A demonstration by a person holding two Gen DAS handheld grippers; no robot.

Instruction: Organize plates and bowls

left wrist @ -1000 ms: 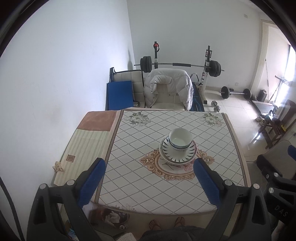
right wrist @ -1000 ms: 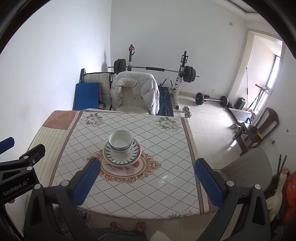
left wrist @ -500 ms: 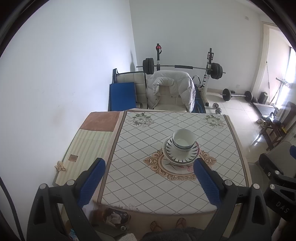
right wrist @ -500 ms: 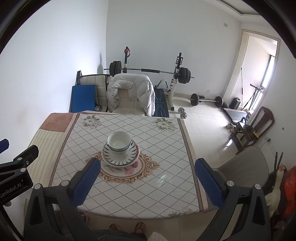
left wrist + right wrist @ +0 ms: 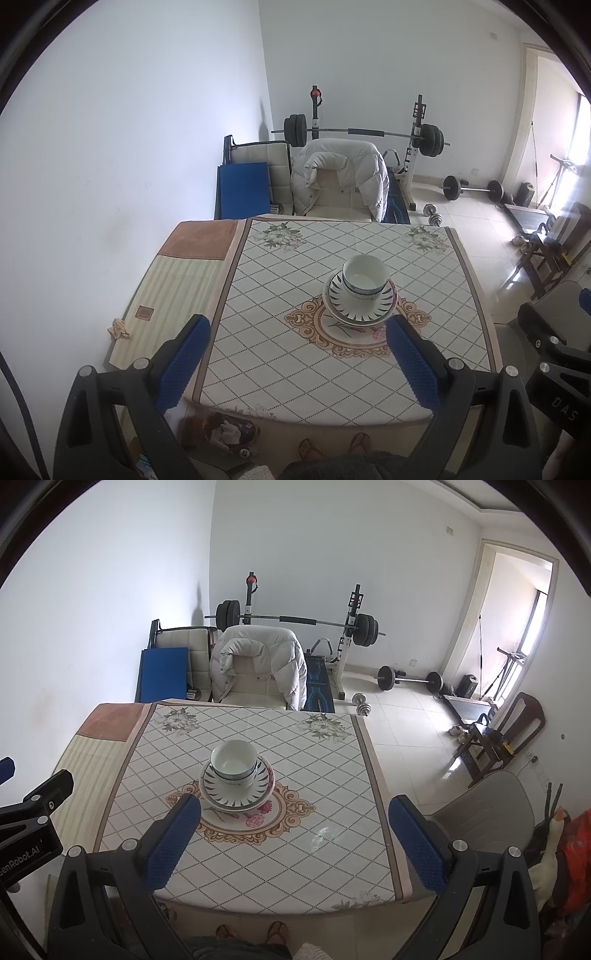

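A white bowl (image 5: 365, 275) (image 5: 233, 757) is nested in a stack on a black-and-white patterned plate (image 5: 360, 304) (image 5: 236, 788), which rests on a larger plate at the middle of the table (image 5: 295, 354) (image 5: 295, 849). My left gripper (image 5: 297, 325) hangs open high above the table's near side, nothing between its blue pads. My right gripper (image 5: 295, 805) is open too, held high and back from the stack. Each gripper's black body shows at the edge of the other's view.
A chair draped with a white puffy jacket (image 5: 340, 173) stands at the table's far side. A striped mat (image 5: 173, 280) covers the table's left strip. A weight bench with barbell (image 5: 295, 622), dumbbells and chairs (image 5: 498, 734) fill the room behind and right. A person's feet (image 5: 332, 446) show below.
Both grippers have risen and drawn back slightly, so the table and stack look smaller and farther. The stack has not moved; both grippers stay open.
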